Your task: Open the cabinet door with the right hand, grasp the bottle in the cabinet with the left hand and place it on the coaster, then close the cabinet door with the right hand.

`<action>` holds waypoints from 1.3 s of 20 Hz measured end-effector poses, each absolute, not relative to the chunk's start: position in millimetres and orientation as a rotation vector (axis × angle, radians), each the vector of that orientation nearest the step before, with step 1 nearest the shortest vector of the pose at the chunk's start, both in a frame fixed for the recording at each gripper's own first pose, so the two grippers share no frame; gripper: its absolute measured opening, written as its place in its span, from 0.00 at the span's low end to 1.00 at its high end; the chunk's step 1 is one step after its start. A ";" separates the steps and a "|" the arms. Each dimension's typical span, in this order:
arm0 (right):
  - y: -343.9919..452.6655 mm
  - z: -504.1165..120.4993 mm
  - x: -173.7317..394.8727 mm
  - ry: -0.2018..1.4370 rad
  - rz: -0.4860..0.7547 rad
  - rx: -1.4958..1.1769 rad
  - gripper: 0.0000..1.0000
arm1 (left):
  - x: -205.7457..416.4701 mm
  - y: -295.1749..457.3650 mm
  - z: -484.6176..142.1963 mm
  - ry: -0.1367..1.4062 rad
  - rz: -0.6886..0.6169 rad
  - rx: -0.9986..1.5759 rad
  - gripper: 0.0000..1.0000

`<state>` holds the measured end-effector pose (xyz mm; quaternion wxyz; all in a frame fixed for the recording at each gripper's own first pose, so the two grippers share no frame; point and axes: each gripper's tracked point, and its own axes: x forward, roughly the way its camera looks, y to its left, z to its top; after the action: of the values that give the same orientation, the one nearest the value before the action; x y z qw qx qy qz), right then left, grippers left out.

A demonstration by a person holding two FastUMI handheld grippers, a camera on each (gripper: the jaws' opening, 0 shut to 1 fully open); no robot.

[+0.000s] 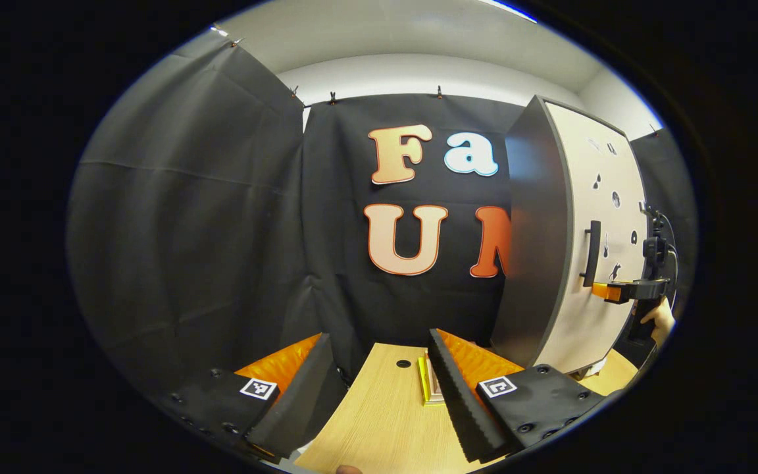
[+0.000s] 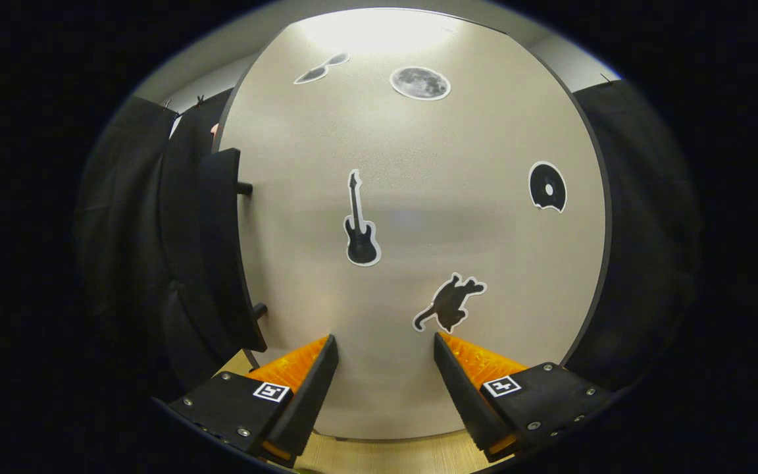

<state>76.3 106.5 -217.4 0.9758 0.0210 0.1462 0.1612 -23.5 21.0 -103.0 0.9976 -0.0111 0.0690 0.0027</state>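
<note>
Door shut; my right gripper faces it, jaws wide, empty; next I hook the handle; left gripper likewise open, empty.

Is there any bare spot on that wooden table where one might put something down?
Yes. The wooden table is bare between the left gripper jaws, from the small dark hole toward the near edge. It is crowded to the right: the coaster lies beside the right-hand jaw, and the cabinet stands behind it, with the right gripper at its door.
</note>
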 end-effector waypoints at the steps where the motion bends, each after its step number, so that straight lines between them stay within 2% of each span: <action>1: 106.8 -217.7 75.3 0.295 0.321 0.038 0.91 | -23.8 17.1 -101.2 0.139 -0.002 -0.029 0.94; 7: 101.4 -205.8 78.0 0.296 0.318 0.031 0.92 | -15.4 8.0 -66.9 0.092 -0.025 -0.018 0.96; 18: -4.1 -73.8 14.2 0.179 0.337 -0.048 0.92 | -10.9 4.6 20.1 -0.040 -0.034 -0.005 0.96; 24: -79.7 -2.2 -33.6 0.089 0.276 -0.072 0.91 | -26.8 38.6 60.7 -0.093 0.026 0.005 0.94; 26: -102.6 14.0 -47.6 0.071 0.251 -0.074 0.90 | -35.4 54.0 71.0 -0.095 0.054 0.006 0.97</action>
<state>-47.6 -102.6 14.0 0.9908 -0.0368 0.0352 0.1250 -35.4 54.0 71.0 0.9985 0.0031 -0.0476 0.0272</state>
